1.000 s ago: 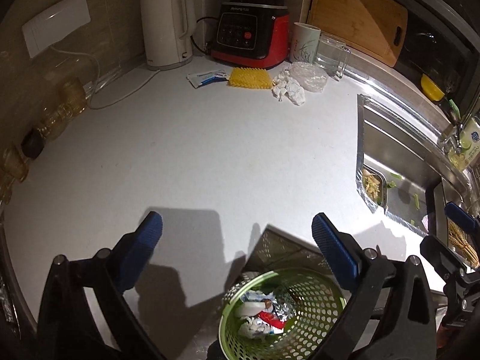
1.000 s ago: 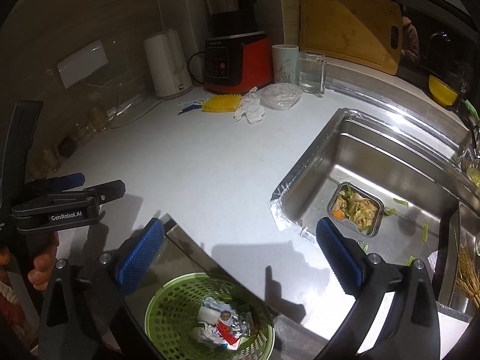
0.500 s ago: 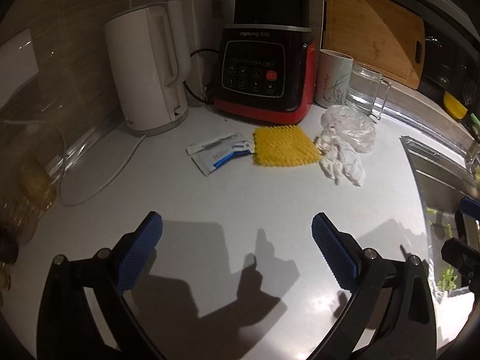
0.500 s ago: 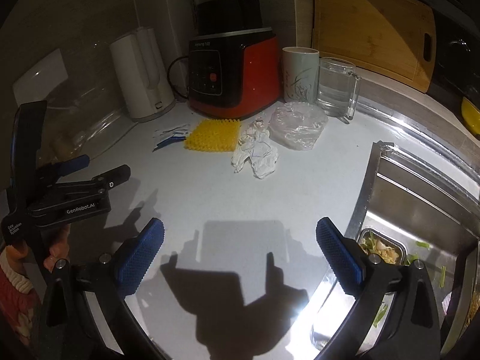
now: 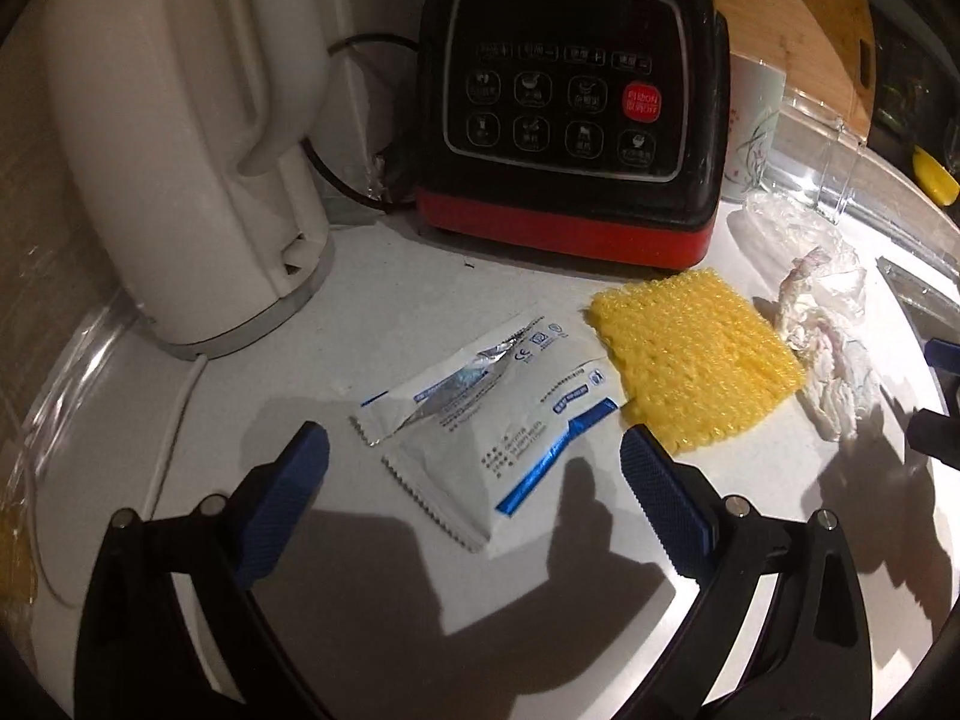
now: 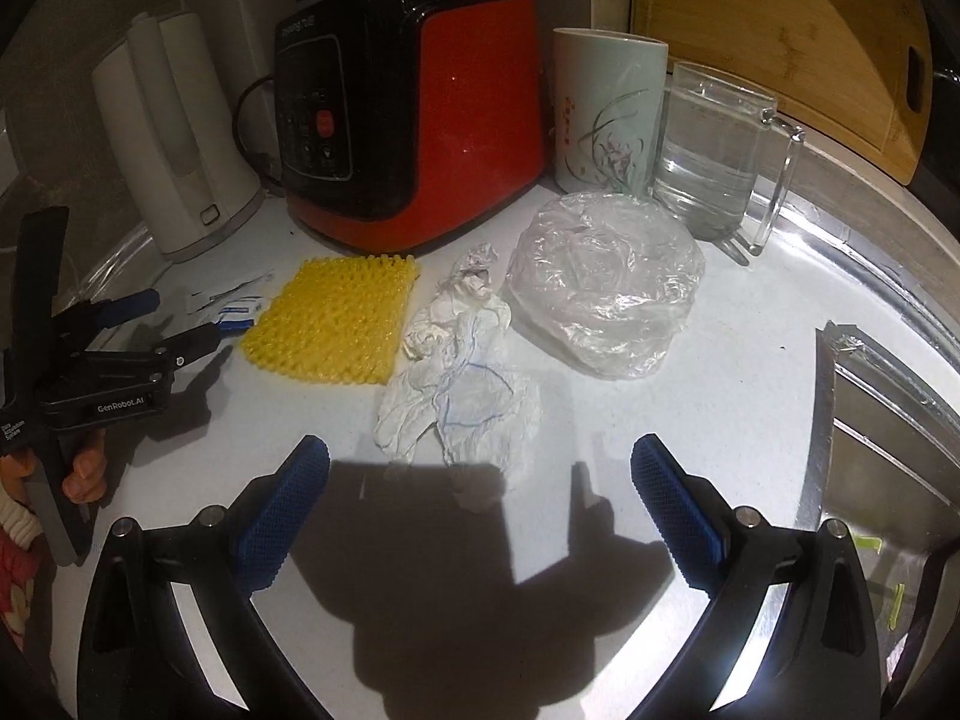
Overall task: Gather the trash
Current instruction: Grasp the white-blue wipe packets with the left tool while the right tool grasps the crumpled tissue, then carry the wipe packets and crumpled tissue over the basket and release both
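Two white-and-blue foil packets (image 5: 510, 414) lie on the white counter, right in front of my left gripper (image 5: 474, 450). Its jaws are closing, with the packets' near end between the fingertips and no pad touching. Beside the packets lies a yellow foam net (image 5: 690, 354). My right gripper (image 6: 480, 456) hangs open just short of a crumpled white tissue (image 6: 462, 384); a clear plastic bag (image 6: 606, 282) sits behind it. The right wrist view also shows the net (image 6: 336, 324) and my left gripper (image 6: 180, 318) at the far left.
At the back stand a white kettle (image 5: 180, 180), a red-and-black blender (image 6: 414, 120), a painted mug (image 6: 606, 108) and a glass of water (image 6: 714, 150). A wooden cutting board (image 6: 780, 30) leans behind them. The sink's rim (image 6: 840, 360) is on the right.
Both grippers have left the green basket at the counter's front and come in low to the trash by the blender. The left jaws stand slightly narrower.
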Motion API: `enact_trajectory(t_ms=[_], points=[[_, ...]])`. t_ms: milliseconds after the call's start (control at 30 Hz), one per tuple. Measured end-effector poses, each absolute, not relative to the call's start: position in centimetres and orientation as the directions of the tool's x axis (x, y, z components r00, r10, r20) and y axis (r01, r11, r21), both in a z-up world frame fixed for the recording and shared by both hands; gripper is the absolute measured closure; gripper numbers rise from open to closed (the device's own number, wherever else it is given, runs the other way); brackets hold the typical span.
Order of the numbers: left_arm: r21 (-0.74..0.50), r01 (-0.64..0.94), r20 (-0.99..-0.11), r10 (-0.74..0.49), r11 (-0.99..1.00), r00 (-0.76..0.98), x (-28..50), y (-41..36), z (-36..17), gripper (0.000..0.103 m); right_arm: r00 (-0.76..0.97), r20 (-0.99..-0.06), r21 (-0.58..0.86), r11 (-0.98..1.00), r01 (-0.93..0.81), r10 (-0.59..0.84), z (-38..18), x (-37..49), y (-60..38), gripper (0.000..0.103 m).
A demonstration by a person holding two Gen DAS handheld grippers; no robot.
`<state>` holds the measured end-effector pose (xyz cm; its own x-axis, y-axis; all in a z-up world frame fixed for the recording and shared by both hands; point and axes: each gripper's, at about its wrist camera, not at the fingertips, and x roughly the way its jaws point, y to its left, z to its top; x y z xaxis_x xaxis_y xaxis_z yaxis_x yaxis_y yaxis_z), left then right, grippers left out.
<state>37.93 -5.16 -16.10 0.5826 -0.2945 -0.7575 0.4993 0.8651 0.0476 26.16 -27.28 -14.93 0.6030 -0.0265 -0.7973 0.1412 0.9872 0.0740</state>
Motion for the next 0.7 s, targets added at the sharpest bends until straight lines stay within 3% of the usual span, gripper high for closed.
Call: enact_trajectory(t_ms=[133, 267, 367, 433, 533, 567, 600, 633, 700], points=[[0.016, 0.525, -0.772, -0.323, 0.851, 0.547, 39.6, -5.5, -16.2, 0.025, 0.592, -0.806, 0.101, 0.983, 0.155, -0.01, -15.6, 27.6, -28.0, 0.01], [-0.007, 0.551, -0.795, -0.339, 0.834, 0.503, 40.2, -5.8, -16.6, 0.044, 0.569, -0.821, 0.164, 0.974, 0.157, 0.047, -16.2, 28.5, -28.5, 0.02], [-0.004, 0.565, -0.794, -0.346, 0.825, 0.501, 40.1, -5.9, -16.6, 0.053, 0.548, -0.834, 0.178, 0.972, 0.153, 0.066, -16.4, 28.9, -28.2, 0.038], [0.001, 0.568, -0.795, -0.344, 0.823, 0.5, 39.9, -5.9, -16.5, 0.058, 0.535, -0.842, 0.177, 0.972, 0.157, 0.067, -16.6, 29.2, -28.0, 0.061], [-0.007, 0.561, -0.802, -0.34, 0.828, 0.491, 40.0, -5.7, -16.4, 0.068, 0.517, -0.853, 0.185, 0.969, 0.165, 0.075, -17.0, 29.3, -28.0, 0.084], [-0.003, 0.558, -0.802, -0.335, 0.83, 0.494, 40.0, -5.7, -16.3, 0.071, 0.514, -0.855, 0.184, 0.968, 0.169, 0.072, -17.0, 29.2, -28.0, 0.087], [0.005, 0.556, -0.802, -0.329, 0.831, 0.499, 39.9, -5.6, -16.3, 0.084, 0.512, -0.856, 0.189, 0.967, 0.172, 0.076, -17.0, 29.2, -28.0, 0.092], [0.013, 0.555, -0.803, -0.322, 0.832, 0.501, 39.7, -5.5, -16.3, 0.089, 0.513, -0.855, 0.192, 0.966, 0.175, 0.077, -16.9, 29.1, -28.0, 0.093], [0.012, 0.547, -0.802, -0.318, 0.837, 0.505, 39.5, -5.0, -16.0, 0.092, 0.517, -0.854, 0.18, 0.968, 0.176, 0.065, -16.7, 28.8, -27.8, 0.094]])
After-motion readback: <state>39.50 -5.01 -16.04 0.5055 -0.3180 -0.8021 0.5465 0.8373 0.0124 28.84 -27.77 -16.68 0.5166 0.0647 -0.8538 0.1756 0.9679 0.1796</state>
